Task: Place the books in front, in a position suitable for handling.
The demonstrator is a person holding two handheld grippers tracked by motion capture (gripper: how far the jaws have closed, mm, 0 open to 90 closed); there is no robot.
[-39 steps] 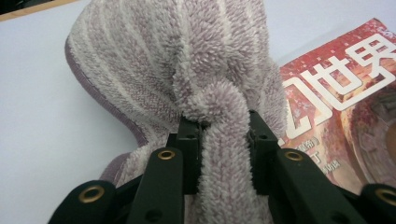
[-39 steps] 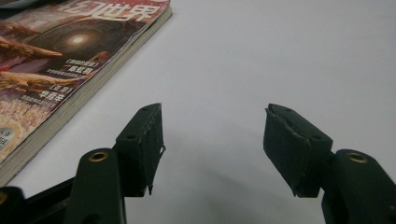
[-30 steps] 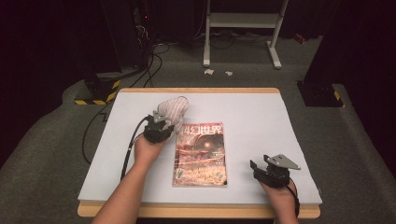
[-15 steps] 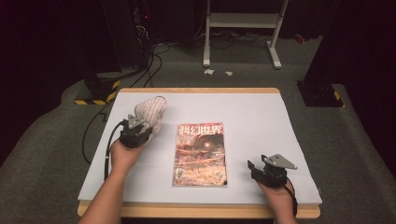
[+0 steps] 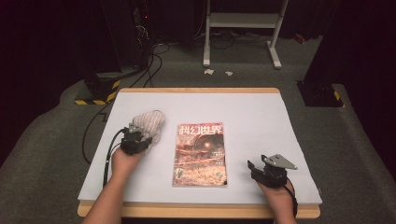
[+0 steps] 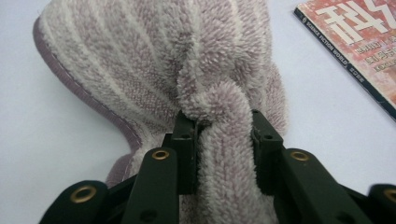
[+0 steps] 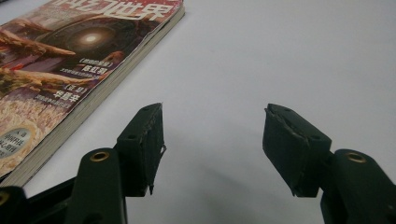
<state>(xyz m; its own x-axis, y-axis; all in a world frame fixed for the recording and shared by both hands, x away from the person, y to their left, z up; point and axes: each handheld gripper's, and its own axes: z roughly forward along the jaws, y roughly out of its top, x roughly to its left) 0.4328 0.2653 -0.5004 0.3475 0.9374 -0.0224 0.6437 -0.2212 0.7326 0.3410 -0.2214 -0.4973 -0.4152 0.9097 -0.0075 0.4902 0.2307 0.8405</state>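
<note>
Risk: the towel (image 6: 154, 70) could slip free early and land bunched, since the left gripper (image 6: 219, 135) has just been easing its jaws apart around a thick fold. In the left gripper view that fold sits between narrow jaws, pads touching it. Towel lies left of the magazine (image 5: 201, 154). Right gripper (image 7: 212, 144) stands wide, empty.

The towel (image 6: 154, 60) is fluffy ribbed cloth with a stitched hem. The magazine (image 5: 201, 154) has a glossy paper cover. The counter (image 5: 261, 116) looks smooth, matt white, edged in wood.
</note>
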